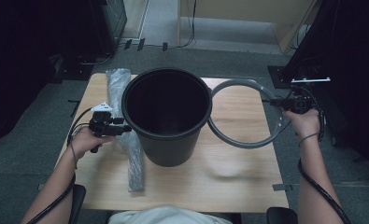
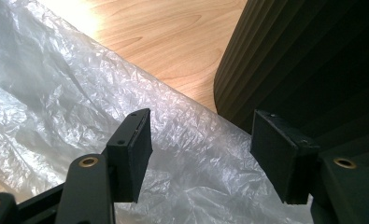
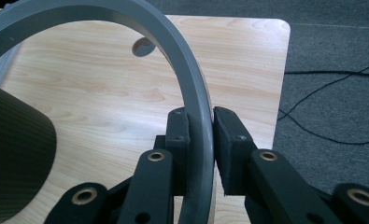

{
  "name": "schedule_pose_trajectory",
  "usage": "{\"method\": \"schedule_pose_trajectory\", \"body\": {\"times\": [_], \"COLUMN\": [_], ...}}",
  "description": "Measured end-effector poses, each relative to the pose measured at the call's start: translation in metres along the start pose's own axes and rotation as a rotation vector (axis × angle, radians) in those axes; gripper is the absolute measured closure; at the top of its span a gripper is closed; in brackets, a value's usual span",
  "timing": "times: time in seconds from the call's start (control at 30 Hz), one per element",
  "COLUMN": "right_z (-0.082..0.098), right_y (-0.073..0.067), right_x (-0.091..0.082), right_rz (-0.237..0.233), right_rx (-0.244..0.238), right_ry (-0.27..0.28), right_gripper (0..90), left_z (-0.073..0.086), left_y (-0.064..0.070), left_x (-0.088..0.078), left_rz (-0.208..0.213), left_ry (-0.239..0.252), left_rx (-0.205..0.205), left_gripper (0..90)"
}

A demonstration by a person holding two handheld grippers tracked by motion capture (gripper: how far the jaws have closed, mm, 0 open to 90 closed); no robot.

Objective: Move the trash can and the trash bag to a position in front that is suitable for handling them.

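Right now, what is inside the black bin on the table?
From the high view, the black bin shows only a dark interior: nothing can be made out in it, and its bottom is lost in shadow. The plastic bag roll lies outside, beside it on the table.

High view: above table's (image 1: 238,177) near edge, facing forward-down, far. 2 gripper views: close, low along jaws. All 3 share black bin (image 1: 168,112) (image 2: 313,60) (image 3: 14,154).

Black ribbed bin (image 1: 167,112), grey ring (image 1: 245,114), clear crinkled bag (image 1: 129,140), pale woodgrain table (image 1: 229,172)

wooden table (image 1: 238,172), grey carpet (image 1: 28,154)
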State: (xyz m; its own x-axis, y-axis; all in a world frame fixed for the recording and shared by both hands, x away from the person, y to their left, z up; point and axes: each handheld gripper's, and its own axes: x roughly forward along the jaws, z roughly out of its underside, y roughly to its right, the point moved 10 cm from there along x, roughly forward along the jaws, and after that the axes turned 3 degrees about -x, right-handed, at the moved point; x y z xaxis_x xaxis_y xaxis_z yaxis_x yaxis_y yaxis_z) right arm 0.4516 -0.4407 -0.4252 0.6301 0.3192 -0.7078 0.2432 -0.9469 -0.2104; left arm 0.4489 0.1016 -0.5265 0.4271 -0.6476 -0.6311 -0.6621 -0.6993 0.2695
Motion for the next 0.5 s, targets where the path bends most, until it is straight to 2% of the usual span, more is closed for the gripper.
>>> {"method": "schedule_pose_trajectory", "body": {"times": [0.5], "right_z": [0.01], "right_y": [-0.002], "right_x": [0.021], "right_rz": [-0.002], "right_rx": [0.004], "right_ry": [-0.005], "right_gripper": [77.3], "left_z": [0.0], "left_y": [-0.005], "left_x": [0.004], "left_rz": [-0.001], "left_ry": [-0.002], "left_rx": [0.008], "left_gripper": [36.2]}}
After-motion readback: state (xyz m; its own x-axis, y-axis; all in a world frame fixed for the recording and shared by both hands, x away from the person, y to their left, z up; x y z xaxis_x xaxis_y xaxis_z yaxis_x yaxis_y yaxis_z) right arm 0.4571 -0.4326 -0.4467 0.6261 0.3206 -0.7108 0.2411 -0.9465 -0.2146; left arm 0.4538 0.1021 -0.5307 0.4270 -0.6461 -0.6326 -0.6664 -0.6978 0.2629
